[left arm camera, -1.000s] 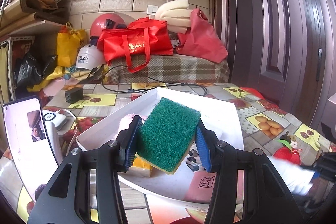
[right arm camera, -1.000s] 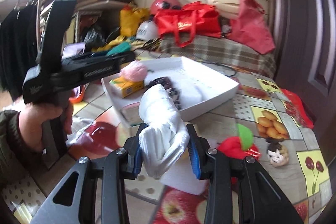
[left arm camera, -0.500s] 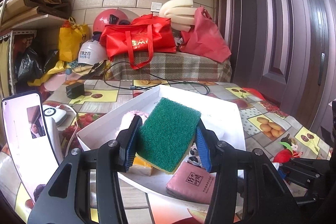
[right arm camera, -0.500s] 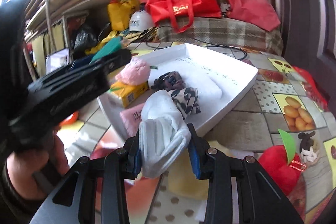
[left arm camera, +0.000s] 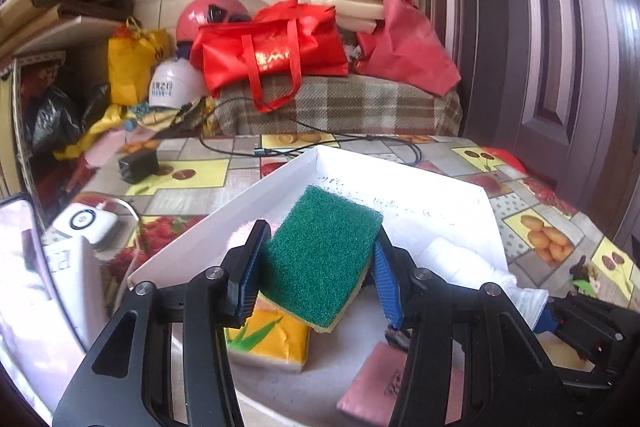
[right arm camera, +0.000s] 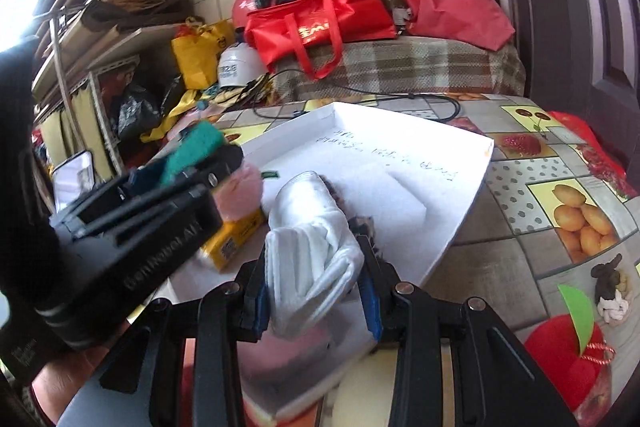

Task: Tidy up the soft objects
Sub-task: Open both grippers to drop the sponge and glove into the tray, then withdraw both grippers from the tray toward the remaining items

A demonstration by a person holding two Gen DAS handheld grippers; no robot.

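Left wrist view: green scouring sponge with yellow foam backing (left arm camera: 322, 259), clamped between blue pads of left tool (left arm camera: 320, 271), held tilted above near end of shallow white cardboard tray (left arm camera: 400, 167). Below it in tray: yellow tissue pack (left arm camera: 268, 341), pink flat pouch (left arm camera: 376, 387). Right wrist view: rolled white cloth bundle (right arm camera: 310, 263), pinched by right tool (right arm camera: 314, 289), poised over tray's near edge, beside leopard-print fabric piece (right arm camera: 362, 223) and pink fluffy ball (right arm camera: 240, 193). Tray set on fruit-patterned bench (right arm camera: 560, 187), toward its far left corner; red apple plush (right arm camera: 564, 359) outside tray near bench's right edge. Step judged: carrying both soft things into tray. Next, probably: lower each onto bare tray floor, then unclench, avoiding tool collision.
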